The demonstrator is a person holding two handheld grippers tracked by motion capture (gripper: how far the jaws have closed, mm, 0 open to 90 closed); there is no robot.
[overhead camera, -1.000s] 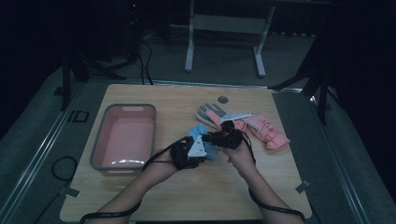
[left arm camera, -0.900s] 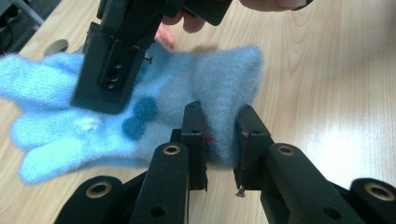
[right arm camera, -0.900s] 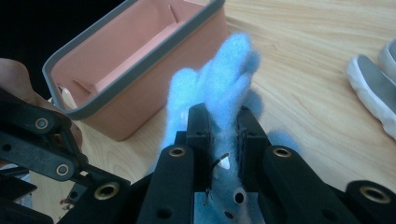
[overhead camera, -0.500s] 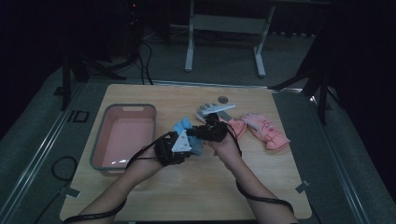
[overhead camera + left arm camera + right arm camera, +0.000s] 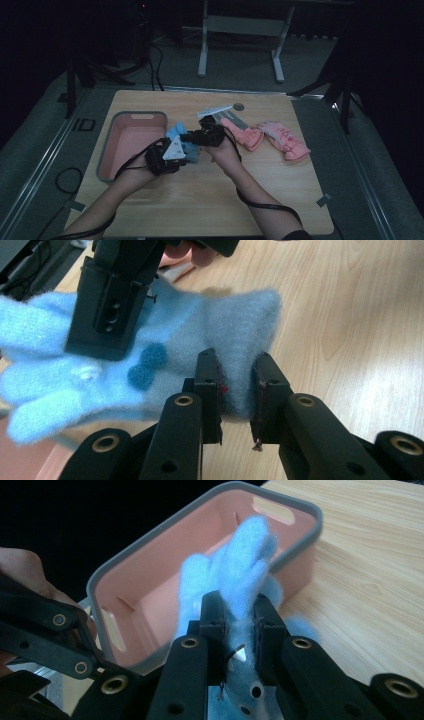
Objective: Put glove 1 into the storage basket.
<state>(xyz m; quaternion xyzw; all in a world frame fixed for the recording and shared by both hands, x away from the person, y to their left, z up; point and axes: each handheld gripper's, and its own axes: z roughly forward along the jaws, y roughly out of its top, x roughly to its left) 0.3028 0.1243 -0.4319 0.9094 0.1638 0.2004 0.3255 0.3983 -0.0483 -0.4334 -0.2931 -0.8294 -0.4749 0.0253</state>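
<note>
The one readable marking is a pair of large pale capital letters, "ID" (image 5: 83,124), standing on the dark grey floor surface just beside the left edge of the light wooden table (image 5: 280,200), level with the far end of the pink plastic bin with the grey rim (image 5: 107,150) that sits on that table. No print, brand or number can be made out on the wooden table itself, on the pink bin, or on the fuzzy light blue glove (image 5: 235,325) seen in the gripper views; the glove carries two small dark blue pompoms but no lettering.
</note>
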